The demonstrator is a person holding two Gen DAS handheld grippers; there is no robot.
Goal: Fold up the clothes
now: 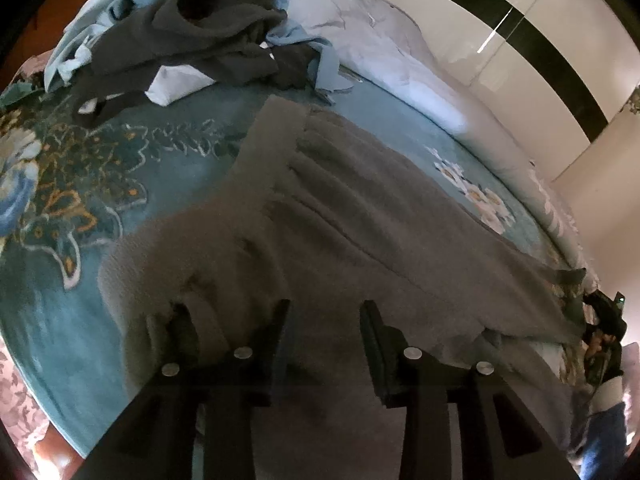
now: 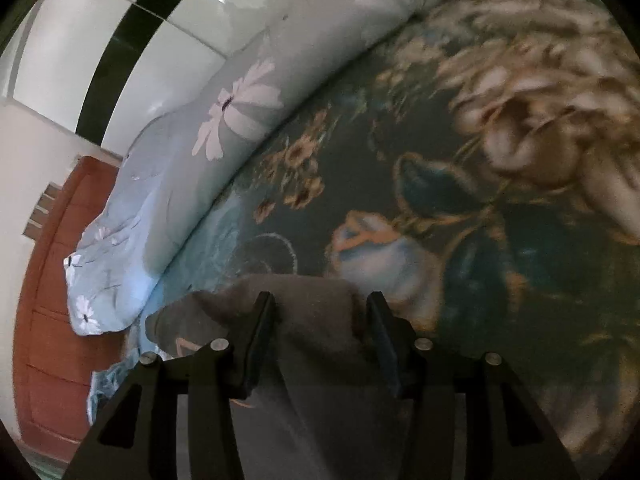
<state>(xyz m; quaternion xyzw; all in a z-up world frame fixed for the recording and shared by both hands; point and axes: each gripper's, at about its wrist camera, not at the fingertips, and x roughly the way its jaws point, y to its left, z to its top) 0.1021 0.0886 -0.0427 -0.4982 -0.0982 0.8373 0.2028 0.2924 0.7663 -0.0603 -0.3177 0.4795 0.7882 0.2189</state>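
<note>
A grey garment [image 1: 360, 216], seemingly trousers, lies stretched across the teal floral bedspread [image 1: 80, 184] in the left wrist view. My left gripper [image 1: 325, 308] hovers open over its near edge, and grey cloth shows in the gap between the fingers. In the right wrist view one end of the grey garment [image 2: 316, 320] lies bunched between and under the fingers of my right gripper [image 2: 321, 300], which stand apart and open. The right gripper's tool [image 1: 604, 316] also shows small at the garment's far right end. I cannot tell whether either gripper touches the cloth.
A heap of dark grey clothes [image 1: 200, 36] and light blue clothes [image 1: 92, 32] lies at the bed's far side. A pale blue daisy-print duvet [image 2: 208, 128] runs along the bed's edge by a white wall [image 1: 520, 52]. A reddish wooden door [image 2: 52, 320] stands beyond.
</note>
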